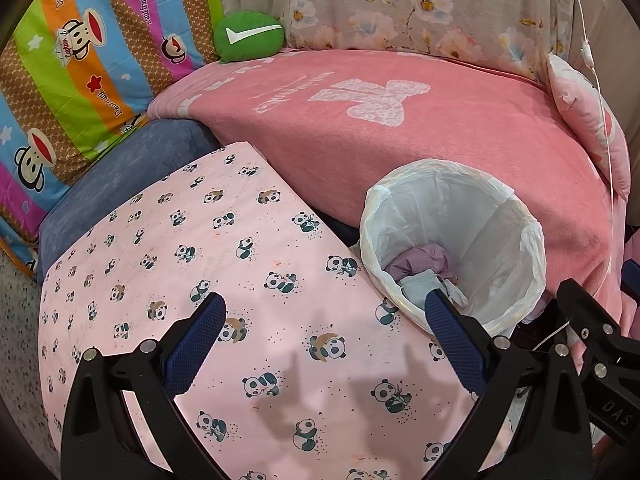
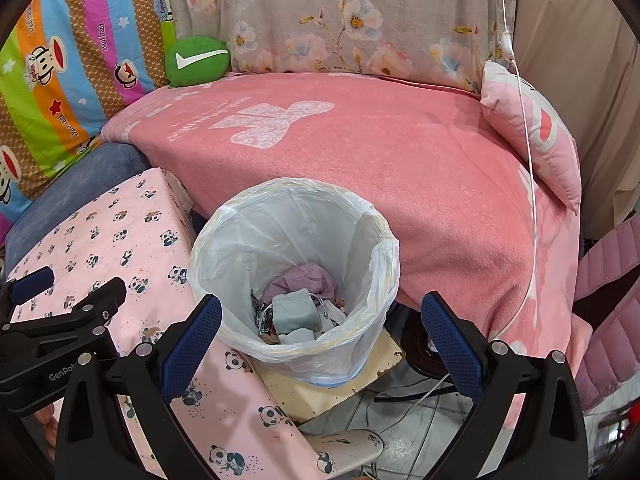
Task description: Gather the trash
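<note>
A bin lined with a white plastic bag [image 2: 376, 264] [image 1: 532, 248] stands between the panda-cloth table [image 1: 224, 264] and the pink sofa. Inside lie crumpled purple paper [image 2: 304, 280] [image 1: 420, 258] and grey-blue wads [image 2: 292, 312] [image 1: 416, 284]. My right gripper [image 2: 320, 336] hangs open just above the bin's near rim, nothing between its fingers. My left gripper [image 1: 324, 332] is open over the table top, its right finger beside the bin's rim, holding nothing. The left gripper's black frame [image 2: 60, 328] shows at the left of the right wrist view.
A pink blanket [image 1: 400, 136] covers the sofa behind the bin, with a green cushion [image 1: 248, 36], a striped cartoon pillow [image 1: 72, 64] and a pink pillow [image 2: 536, 128]. A white cable [image 2: 528, 160] hangs at right. A beige board [image 2: 320, 392] and cords lie on the tiled floor.
</note>
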